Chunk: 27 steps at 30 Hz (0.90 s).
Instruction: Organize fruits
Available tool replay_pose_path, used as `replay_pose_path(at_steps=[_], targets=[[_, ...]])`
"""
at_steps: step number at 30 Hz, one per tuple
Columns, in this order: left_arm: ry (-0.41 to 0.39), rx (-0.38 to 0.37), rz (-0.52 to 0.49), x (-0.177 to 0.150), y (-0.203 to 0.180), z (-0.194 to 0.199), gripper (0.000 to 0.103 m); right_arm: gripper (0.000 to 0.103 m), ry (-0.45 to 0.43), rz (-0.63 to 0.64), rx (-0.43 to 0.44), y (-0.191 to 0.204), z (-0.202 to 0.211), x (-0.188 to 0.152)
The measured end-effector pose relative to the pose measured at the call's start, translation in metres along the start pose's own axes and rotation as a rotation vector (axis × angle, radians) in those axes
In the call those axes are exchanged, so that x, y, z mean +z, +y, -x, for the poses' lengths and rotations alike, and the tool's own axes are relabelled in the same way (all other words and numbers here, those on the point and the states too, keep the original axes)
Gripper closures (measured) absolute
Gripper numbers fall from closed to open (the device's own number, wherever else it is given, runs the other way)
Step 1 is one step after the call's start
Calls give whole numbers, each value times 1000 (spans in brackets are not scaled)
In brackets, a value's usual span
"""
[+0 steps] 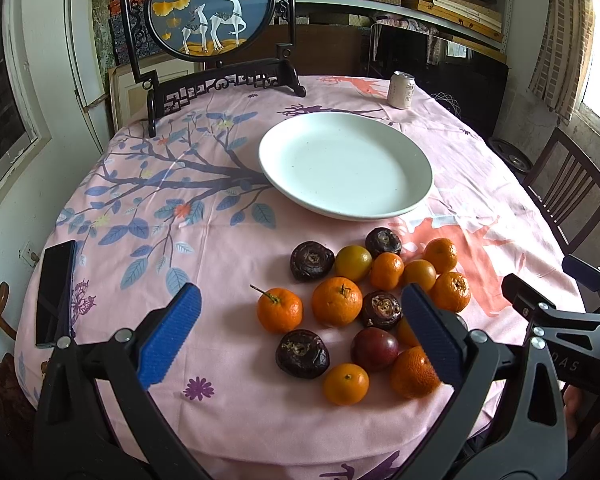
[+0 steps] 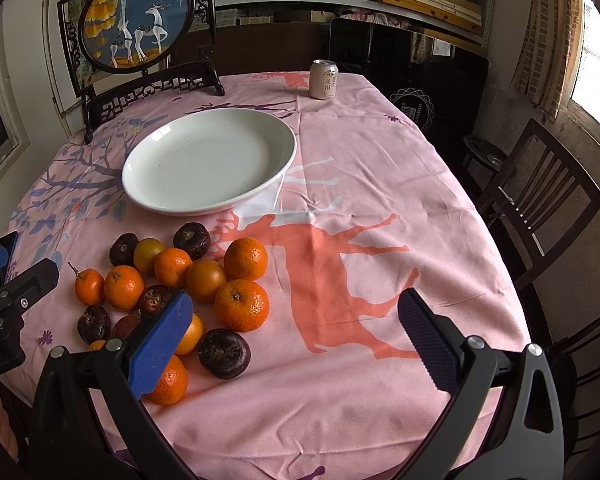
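Left wrist view:
left tongs (image 1: pixel 300 328): spread, empty, lower centre
fruit pile (image 1: pixel 364 312): on bench, lower centre-right
plate (image 1: pixel 416 160): bare, centre

Right wrist view:
right tongs (image 2: pixel 296 340): spread, empty, bottom
fruit pile (image 2: pixel 204 280): lower left
plate (image 2: pixel 148 196): upper left of centre

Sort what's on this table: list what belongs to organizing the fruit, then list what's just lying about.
For the job:
- oranges
- dark brown fruits
- yellowish fruit
- white plate, nothing on it
- left tongs and right tongs, both open

Lying about:
- drink can
- phone
- deer screen on stand
- chair
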State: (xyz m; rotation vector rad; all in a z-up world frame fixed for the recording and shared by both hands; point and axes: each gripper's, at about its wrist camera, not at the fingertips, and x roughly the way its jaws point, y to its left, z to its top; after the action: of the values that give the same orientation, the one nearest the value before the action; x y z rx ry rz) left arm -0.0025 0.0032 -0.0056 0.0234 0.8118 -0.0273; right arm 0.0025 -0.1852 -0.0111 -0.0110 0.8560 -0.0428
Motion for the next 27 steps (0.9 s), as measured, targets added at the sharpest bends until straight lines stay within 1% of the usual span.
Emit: replay_pose_path(at_steps=[22, 24, 27], targets=[[5, -3, 3, -2, 0, 0, 2, 1, 2, 3, 2, 2, 0, 0], [7, -1, 6, -4, 1, 1, 2, 1, 5, 8, 9, 4, 1, -1], [17, 19, 8, -12, 9, 3, 2, 1, 11, 26, 47, 6, 2, -8]])
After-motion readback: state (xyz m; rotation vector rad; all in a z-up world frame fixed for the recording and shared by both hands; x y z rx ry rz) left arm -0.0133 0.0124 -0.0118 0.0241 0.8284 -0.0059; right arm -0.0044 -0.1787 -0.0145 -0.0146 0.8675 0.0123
